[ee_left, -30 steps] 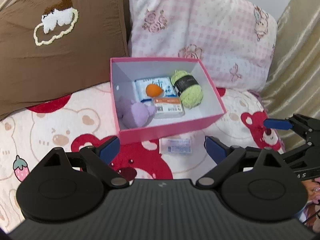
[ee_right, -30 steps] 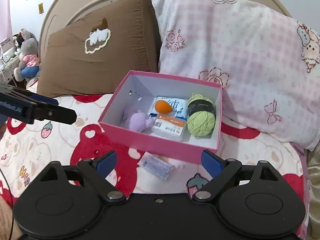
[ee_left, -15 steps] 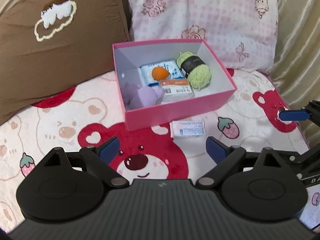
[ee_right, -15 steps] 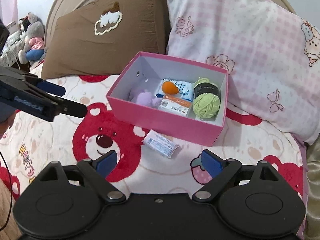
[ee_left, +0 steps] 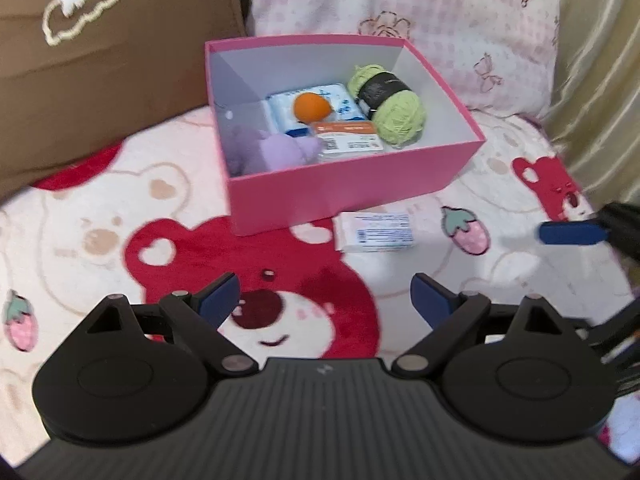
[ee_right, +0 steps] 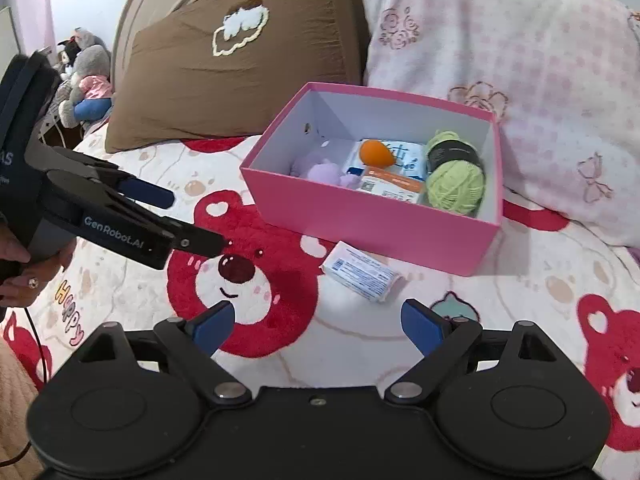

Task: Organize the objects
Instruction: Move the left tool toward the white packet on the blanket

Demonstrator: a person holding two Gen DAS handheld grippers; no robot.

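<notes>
Both the left tongs (ee_left: pixel 325 294) and right tongs (ee_right: pixel 317 325) gape wide and empty. The white packet (ee_right: pixel 361 271) lies on the bed just beside the pink box (ee_right: pixel 372 222), at its 6 o'clock; the right tongs should straddle its short sides squarely before closing.

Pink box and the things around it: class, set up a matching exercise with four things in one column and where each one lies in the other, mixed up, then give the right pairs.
Things:
1. green yarn ball
2. purple plush toy
3. white packet
4. orange ball

Places:
A. on the blanket, outside the pink box, in front of its near wall
B. inside the box, at the end by the pink pillow
C. inside the box, at the end by the brown pillow
D. inside the box, on top of a blue-and-white pack

Pairs: 1-B, 2-C, 3-A, 4-D
</notes>
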